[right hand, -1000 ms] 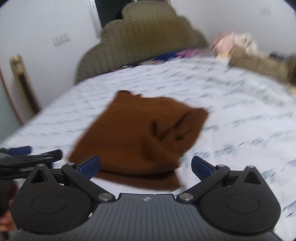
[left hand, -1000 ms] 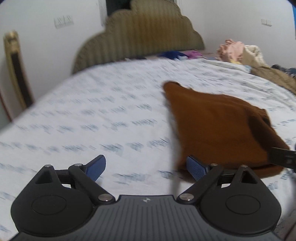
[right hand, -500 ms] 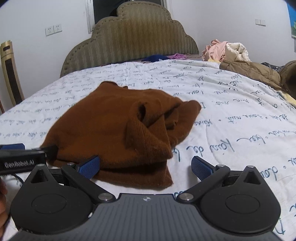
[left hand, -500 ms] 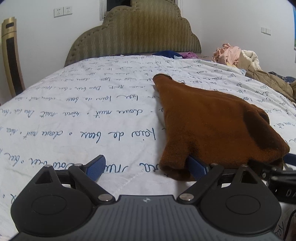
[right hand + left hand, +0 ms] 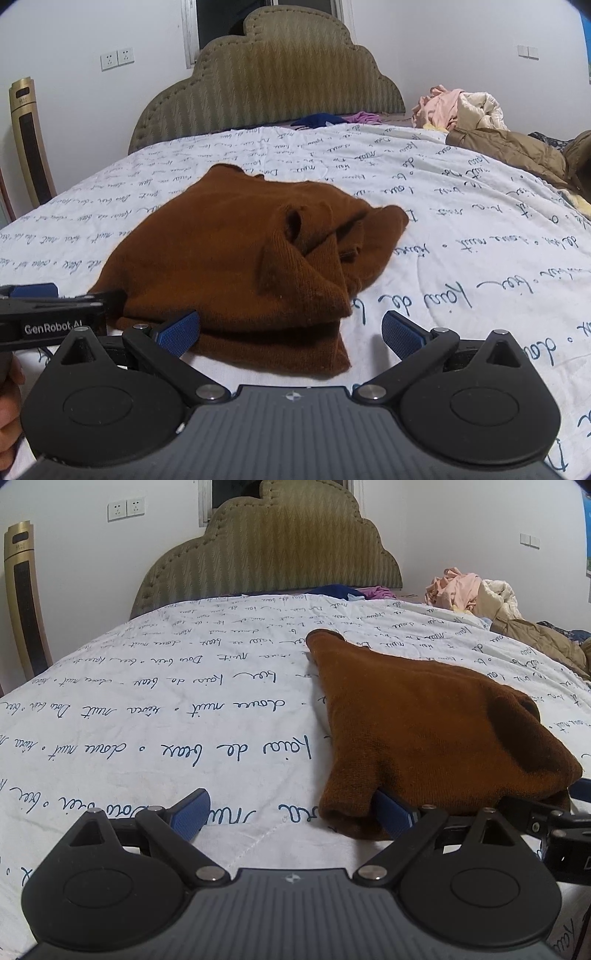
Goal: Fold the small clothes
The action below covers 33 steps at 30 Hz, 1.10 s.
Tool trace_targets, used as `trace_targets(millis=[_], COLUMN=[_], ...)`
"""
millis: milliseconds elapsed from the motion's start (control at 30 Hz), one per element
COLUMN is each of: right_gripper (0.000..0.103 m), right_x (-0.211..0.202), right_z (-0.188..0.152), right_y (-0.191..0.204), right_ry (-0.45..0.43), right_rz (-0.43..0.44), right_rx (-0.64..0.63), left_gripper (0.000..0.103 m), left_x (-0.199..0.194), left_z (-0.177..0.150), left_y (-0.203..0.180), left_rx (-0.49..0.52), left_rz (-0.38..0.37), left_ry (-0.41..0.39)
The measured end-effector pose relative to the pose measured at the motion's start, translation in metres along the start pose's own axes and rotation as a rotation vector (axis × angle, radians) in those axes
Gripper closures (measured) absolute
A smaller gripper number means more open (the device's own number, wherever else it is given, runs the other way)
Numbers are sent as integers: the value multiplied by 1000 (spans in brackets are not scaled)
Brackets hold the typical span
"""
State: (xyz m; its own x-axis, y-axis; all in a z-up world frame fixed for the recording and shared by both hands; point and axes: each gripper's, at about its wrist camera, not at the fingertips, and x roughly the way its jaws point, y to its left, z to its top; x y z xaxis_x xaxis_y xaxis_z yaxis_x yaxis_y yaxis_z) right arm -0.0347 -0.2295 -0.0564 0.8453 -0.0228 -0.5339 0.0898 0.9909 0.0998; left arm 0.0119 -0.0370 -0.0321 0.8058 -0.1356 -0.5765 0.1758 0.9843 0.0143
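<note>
Garment: rumpled brown knit sweater (image 5: 236, 258) on script-printed white bedspread (image 5: 147, 720).
Left tongs (image 5: 291, 812): wide open, straddling near-left corner.
Right tongs (image 5: 291, 328): wide open, straddling near-right hem.
Risk: thick bunched layers; a shallow pinch could slip or catch one layer.

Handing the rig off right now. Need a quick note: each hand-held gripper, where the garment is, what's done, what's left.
Left hand-held gripper: open, low at the near-left corner of the brown knit garment; its right finger is tucked under the hem, nothing clamped.
Right hand-held gripper: open, straddling the garment's near hem, holding nothing.
Garment: lies on the white script-print bedspread, left part fairly flat, right part bunched into creases.
Done: both grippers lined up at the near edge.
Left: close on the hem, smooth out the bunched side, make the folds. No tidy fold visible yet.
</note>
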Motion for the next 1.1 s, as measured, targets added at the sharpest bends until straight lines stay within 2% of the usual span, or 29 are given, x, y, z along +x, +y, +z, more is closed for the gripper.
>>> trace_targets(millis=[133,633,733,800,900,1033,1100], right_gripper=[0,0,0,0,0,0,0], right_x=[5,5,-6,-18,-17,15,38], right_z=[-6,-11,-9,0,25,52,57], right_y=[-4,-1,-1,-1,-3,-14,-21], right_ry=[15,11,-25,-72,-96,-69,-4], right_rz=[1,-5,37,88,60,8,-36], right_rx=[28,9,7,1,0,-1,8], left_gripper=[5,2,2,2,2,2,2], left_x=[1,0,-15,-22,-14,1,7], left_z=[-1,-2,7,18,41,59,58], left_y=[0,7,7,3,-7,-19,-26], left_rx=[1,-29,-17,-4,18,27,55], left_rz=[1,-19,-56,-74,-70,-43,-27], left_ry=[0,10,-38,-78,-90,-109,-116])
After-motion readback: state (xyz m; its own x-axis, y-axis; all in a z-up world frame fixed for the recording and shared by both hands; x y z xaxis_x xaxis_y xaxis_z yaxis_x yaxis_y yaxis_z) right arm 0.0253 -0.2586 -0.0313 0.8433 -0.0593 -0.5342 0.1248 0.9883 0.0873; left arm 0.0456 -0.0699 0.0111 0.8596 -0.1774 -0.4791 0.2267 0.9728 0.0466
